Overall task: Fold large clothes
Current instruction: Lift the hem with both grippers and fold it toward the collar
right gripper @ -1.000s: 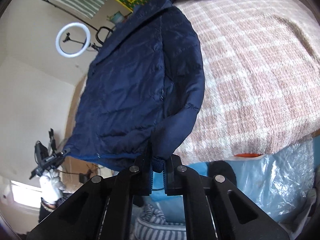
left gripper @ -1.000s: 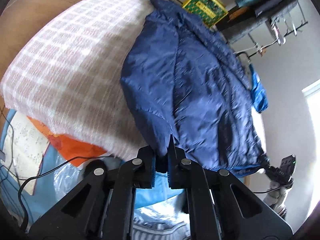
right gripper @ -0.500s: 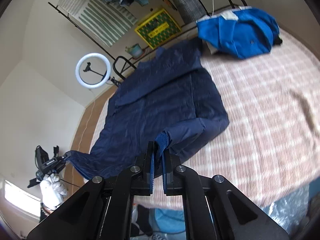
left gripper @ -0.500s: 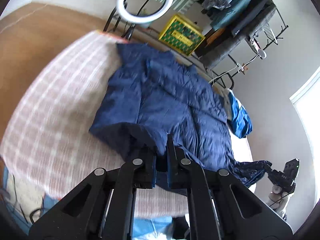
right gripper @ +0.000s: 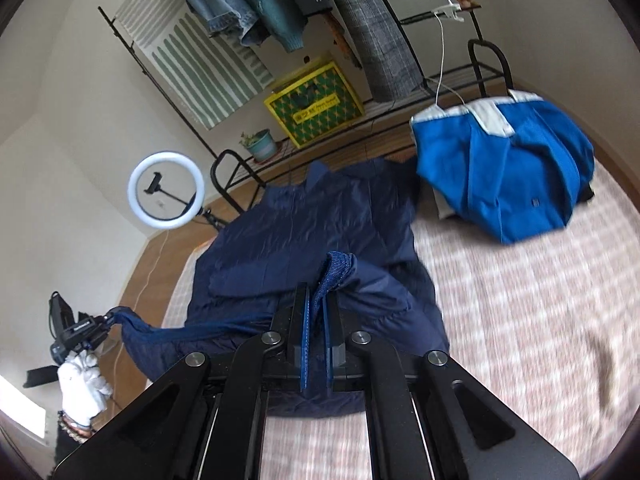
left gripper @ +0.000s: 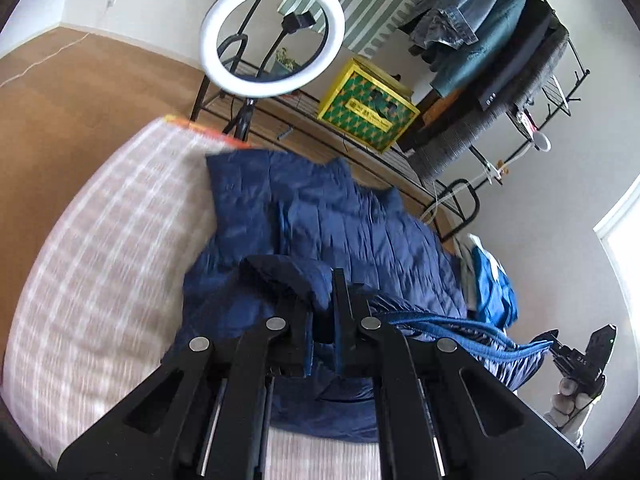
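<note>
A navy quilted jacket (left gripper: 340, 232) lies on the checked bed cover (left gripper: 100, 260), collar toward the far edge. My left gripper (left gripper: 322, 308) is shut on the jacket's bottom hem corner and holds it above the jacket's body. My right gripper (right gripper: 317, 312) is shut on the other bottom corner, with a ribbed cuff (right gripper: 334, 268) bunched over its jaws. The jacket (right gripper: 320, 224) is doubled over, its lower half lifted toward the collar. The stretched hem (right gripper: 180, 332) runs between the two grippers. Each gripper also shows in the other's view: the left (right gripper: 80, 332), the right (left gripper: 580, 360).
A bright blue garment (right gripper: 512, 168) lies at the bed's far right corner (left gripper: 492, 288). Beyond the bed stand a ring light (left gripper: 272, 36), a yellow-green crate (left gripper: 368, 108) on a low rack, a potted plant (right gripper: 260, 144) and a clothes rail with hanging garments (right gripper: 280, 4).
Both grippers have risen from below the bed's near edge and moved forward over the bed, carrying the jacket's bottom hem up and over its body toward the collar.
</note>
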A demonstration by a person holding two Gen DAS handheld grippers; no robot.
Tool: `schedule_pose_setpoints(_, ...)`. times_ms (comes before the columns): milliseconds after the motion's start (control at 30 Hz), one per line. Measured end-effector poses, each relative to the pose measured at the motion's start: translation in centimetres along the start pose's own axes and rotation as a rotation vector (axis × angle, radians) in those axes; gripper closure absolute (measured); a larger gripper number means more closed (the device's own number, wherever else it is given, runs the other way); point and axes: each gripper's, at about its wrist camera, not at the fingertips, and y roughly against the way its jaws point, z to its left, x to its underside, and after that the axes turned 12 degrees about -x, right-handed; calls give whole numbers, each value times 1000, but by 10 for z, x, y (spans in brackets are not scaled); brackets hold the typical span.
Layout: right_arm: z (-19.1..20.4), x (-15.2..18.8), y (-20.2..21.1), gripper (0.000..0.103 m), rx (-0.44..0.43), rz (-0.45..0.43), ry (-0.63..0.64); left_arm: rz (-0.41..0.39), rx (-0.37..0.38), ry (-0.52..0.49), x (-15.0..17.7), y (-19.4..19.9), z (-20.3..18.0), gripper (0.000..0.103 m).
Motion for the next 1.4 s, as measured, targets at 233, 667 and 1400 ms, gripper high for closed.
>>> schedule_pose_setpoints(233,-7,-63,-65,99,92,-26,67,-44,-45,-22,-67,-69,-22,98)
schedule_pose_setpoints(667,-52,-158,-214,99,265,-46,156,-85,-183,-64,-141,-226,-48,98)
schedule_pose_setpoints(1400,-120,-161,-325,63,364,77,180,-127,-291,-162,-138,-311,-60,44)
